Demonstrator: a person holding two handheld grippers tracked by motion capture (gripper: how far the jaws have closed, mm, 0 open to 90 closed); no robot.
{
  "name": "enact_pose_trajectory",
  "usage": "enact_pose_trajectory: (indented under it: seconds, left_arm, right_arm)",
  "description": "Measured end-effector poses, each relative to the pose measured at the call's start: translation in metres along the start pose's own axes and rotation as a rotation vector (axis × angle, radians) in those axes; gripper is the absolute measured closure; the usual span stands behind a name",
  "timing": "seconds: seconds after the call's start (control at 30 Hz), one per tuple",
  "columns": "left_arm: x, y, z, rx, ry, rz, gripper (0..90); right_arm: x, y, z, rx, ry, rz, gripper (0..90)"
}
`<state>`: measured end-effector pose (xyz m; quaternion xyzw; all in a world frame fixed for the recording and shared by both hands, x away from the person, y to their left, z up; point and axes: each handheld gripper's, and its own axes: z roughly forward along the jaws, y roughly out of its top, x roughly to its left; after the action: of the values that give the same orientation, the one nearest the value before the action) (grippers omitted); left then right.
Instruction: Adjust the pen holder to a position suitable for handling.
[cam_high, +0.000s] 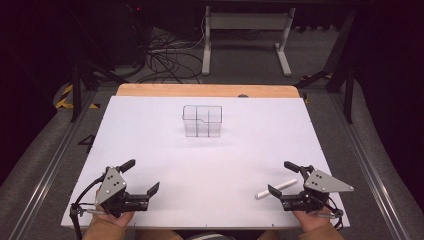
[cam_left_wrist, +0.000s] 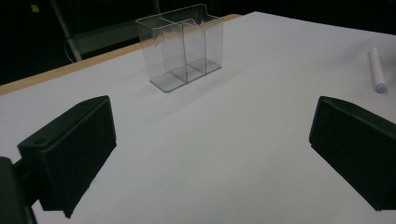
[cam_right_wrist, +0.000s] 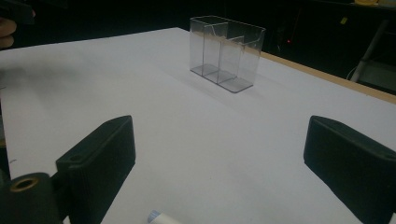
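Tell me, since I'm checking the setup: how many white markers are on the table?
1: a white marker lies flat near the table's front right, just beside the open right gripper. None stands in the clear organizer.

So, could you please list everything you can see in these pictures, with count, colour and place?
clear organiser: one, see-through plastic with compartments, upright on the far middle of the board, empty as far as can be seen
white stick: one, white, looks like a marker or chalk, lying flat at the near right, just beside the right gripper
white board: one, white, covering the table top
wooden table edge: one, light brown, showing along the far side of the board
white stand: one, white, on the floor beyond the table
cables: a bundle, black, on the floor at the far left
left gripper: one, black with grey plate, near left, jaws open, holding nothing
right gripper: one, black with grey plate, near right, jaws open, holding nothing
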<state>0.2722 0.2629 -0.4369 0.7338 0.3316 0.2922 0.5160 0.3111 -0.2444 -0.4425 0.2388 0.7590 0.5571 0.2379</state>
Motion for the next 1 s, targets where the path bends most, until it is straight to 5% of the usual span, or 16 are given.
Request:
enact_pose_trajectory:
  seconds: [0.37,0.63,1.0]
  left_arm:
    - [0.003,0.000,-0.004,-0.024,-0.078,-0.046,1.2]
    - [0.003,0.001,-0.006,-0.032,-0.075,-0.009,1.2]
    - [0.004,0.002,-0.008,-0.041,-0.073,-0.028,0.9]
  right_arm:
    - [0.002,0.000,0.004,0.016,0.025,-0.002,12.6]
    - [0.003,0.002,0.006,0.029,0.039,-0.010,13.7]
    - [0.005,0.011,0.009,0.067,0.032,-0.047,15.0]
